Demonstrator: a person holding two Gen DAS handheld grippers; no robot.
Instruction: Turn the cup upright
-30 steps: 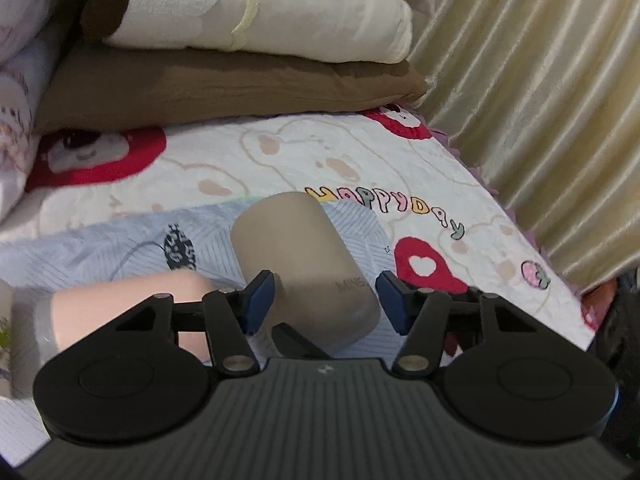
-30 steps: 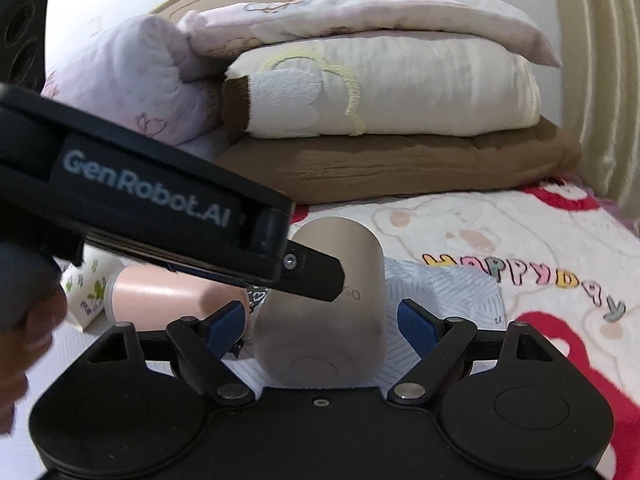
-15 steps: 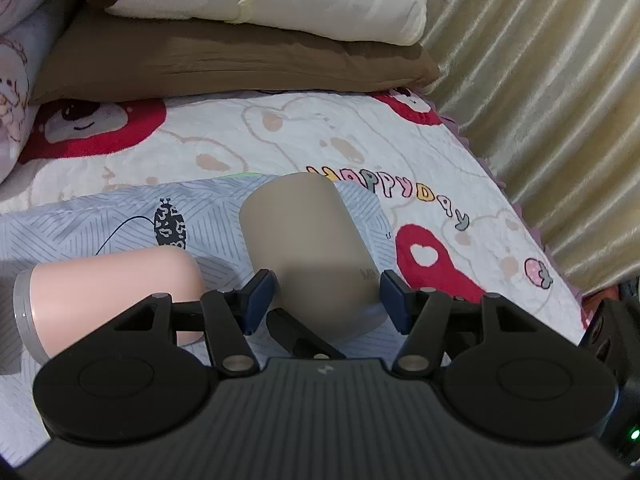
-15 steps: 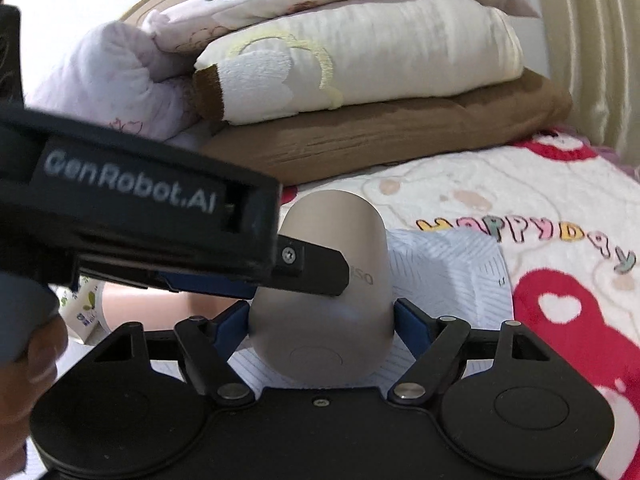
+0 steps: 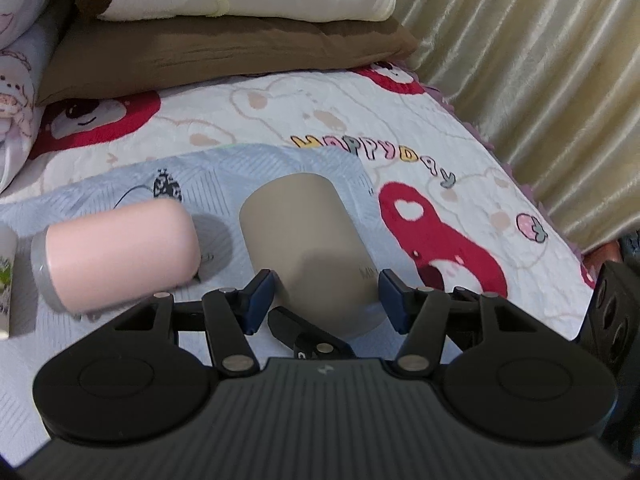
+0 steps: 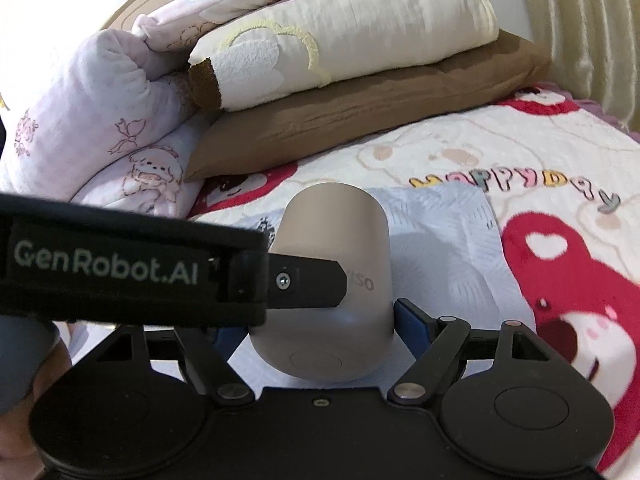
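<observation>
A beige cup [image 5: 304, 240] lies on its side on a light blue cloth [image 5: 248, 168] on the bed; it also shows in the right wrist view [image 6: 336, 264]. My right gripper [image 6: 320, 332] is shut on the beige cup near its base. My left gripper [image 5: 324, 300] is open, its blue pads either side of the cup and apart from it. The left gripper's body [image 6: 120, 268] crosses the right wrist view and hides the cup's left side.
A pink cup [image 5: 116, 252] lies on its side left of the beige cup. A white floral cup [image 5: 6, 276] stands at the far left edge. Stacked pillows and a brown cushion [image 5: 224, 52] lie behind. A curtain [image 5: 540, 80] hangs at the right, past the bed's edge.
My right gripper's fingers closed from open onto the beige cup. My left gripper rose and drew back a little, staying open. The cup's far end lifted slightly.
</observation>
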